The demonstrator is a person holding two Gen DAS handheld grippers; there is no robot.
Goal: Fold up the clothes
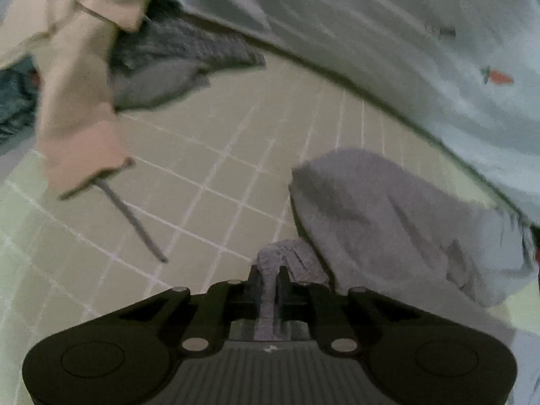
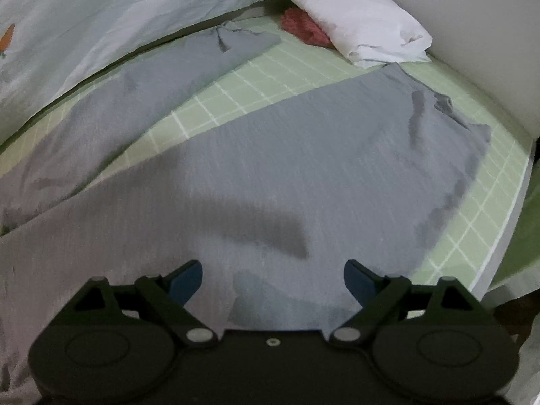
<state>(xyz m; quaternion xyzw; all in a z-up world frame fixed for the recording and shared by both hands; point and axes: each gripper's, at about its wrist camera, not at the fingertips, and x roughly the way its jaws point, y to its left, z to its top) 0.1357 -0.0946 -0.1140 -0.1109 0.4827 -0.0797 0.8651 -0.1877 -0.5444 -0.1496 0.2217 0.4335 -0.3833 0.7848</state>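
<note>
My left gripper (image 1: 269, 283) is pinching a bunched fold of grey knit garment (image 1: 388, 216) | my right gripper (image 2: 273, 280) is hovering wide open, empty, over it on the green grid-checked sheet (image 2: 256, 77).

Clothes spread on a bed, with a quilt along its far side.

In the right wrist view, trousers (image 2: 303, 168) lie flat on the bed sheet (image 2: 236, 87), one leg running to the upper left and the other to the upper right, with bare sheet between them. A quilt (image 2: 101, 23) lies behind the left leg. A pillow (image 2: 354, 17) sits at the far end, partly on top of a bundled cloth (image 2: 303, 28). In the left wrist view, a hooded top (image 1: 77, 101) lies at left over a knitted garment (image 1: 175, 54).
</note>
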